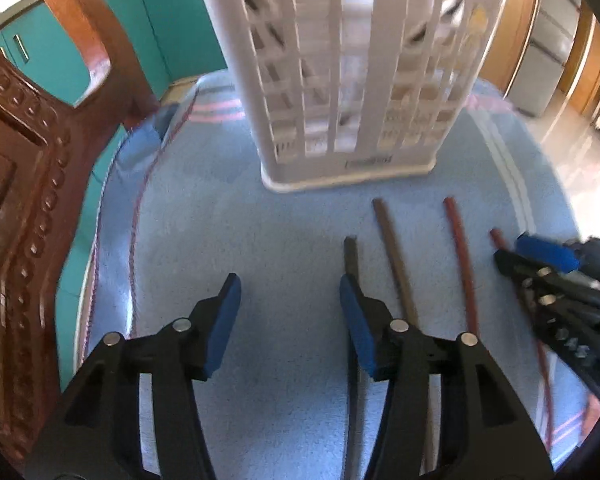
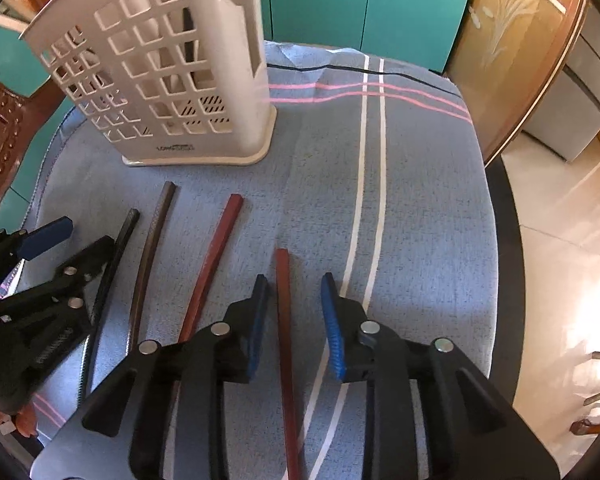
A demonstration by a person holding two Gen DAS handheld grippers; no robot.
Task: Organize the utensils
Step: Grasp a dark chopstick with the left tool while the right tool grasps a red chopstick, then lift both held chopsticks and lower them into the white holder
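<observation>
Four chopsticks lie side by side on the blue cloth (image 2: 412, 200), in front of a white lattice utensil basket (image 2: 159, 80) (image 1: 352, 80). My right gripper (image 2: 295, 292) (image 1: 510, 248) is open and straddles the rightmost dark red chopstick (image 2: 282, 300), with gaps on both sides. A second red chopstick (image 2: 215, 248) (image 1: 460, 260) and a brown chopstick (image 2: 151, 240) (image 1: 392, 256) lie to its left. My left gripper (image 1: 289, 292) (image 2: 79, 240) is open over bare cloth. The black chopstick (image 1: 350, 252) (image 2: 115, 256) runs just outside its right finger. A dark utensil stands inside the basket.
A carved wooden chair (image 1: 27, 200) stands close at the left edge of the cloth. Teal cabinets (image 2: 340, 8) are behind the table. The cloth's right edge (image 2: 496, 240) drops to a tiled floor (image 2: 560, 260).
</observation>
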